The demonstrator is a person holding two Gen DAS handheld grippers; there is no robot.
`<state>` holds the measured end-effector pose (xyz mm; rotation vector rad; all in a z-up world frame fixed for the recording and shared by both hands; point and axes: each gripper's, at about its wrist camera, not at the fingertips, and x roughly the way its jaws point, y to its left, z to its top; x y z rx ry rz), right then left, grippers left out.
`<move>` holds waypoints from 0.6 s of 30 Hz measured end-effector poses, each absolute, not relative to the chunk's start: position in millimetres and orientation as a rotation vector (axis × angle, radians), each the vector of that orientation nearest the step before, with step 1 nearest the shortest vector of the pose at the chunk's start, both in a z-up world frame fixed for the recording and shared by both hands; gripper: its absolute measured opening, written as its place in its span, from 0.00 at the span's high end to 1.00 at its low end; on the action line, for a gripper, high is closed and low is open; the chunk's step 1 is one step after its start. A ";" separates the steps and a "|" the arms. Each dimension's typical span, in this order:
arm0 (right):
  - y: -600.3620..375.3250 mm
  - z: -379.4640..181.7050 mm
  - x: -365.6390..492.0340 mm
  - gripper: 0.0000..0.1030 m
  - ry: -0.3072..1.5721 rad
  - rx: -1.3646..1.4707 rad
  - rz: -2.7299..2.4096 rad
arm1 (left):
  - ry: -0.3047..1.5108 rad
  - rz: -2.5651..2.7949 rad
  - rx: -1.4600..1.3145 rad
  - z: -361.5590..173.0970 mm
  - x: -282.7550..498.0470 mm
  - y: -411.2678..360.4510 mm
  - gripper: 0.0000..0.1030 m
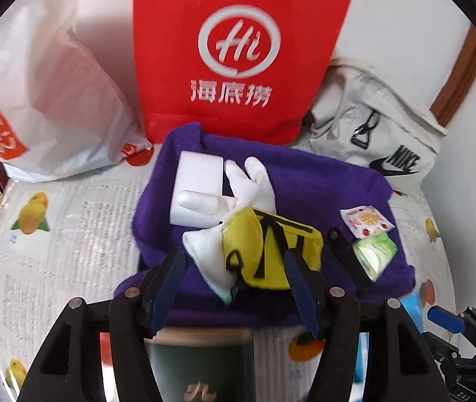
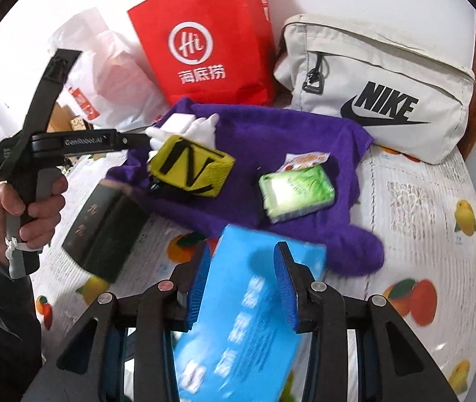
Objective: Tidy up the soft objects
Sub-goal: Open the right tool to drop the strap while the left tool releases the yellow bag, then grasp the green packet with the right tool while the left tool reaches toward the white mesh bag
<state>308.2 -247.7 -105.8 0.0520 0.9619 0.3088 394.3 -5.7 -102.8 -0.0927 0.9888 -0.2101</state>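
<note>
Right gripper point(image 2: 243, 283) clamped on blue tissue pack point(image 2: 251, 301) above the counter point(image 2: 422, 201) – better carried level toward purple towel point(image 2: 304, 134), set down beside green pack point(image 2: 296, 194); left gripper point(image 1: 234, 278) jaws wide, empty, over yellow pouch point(image 1: 271, 251)

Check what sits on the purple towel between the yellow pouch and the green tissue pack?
Right wrist view: bare purple towel between yellow pouch and green tissue pack. Left wrist view adds a black strap crossing that gap.

The left tongs point(image 1: 234, 261) stand open over a yellow pouch point(image 1: 271, 248). It lies on a purple towel point(image 1: 304, 181), beside a white glove point(image 1: 251, 181).
</note>
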 end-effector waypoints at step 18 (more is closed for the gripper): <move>-214.4 -111.3 173.3 0.48 0.929 -0.017 0.326 | 1.011 -0.274 -0.067 -104.6 229.5 17.6 0.42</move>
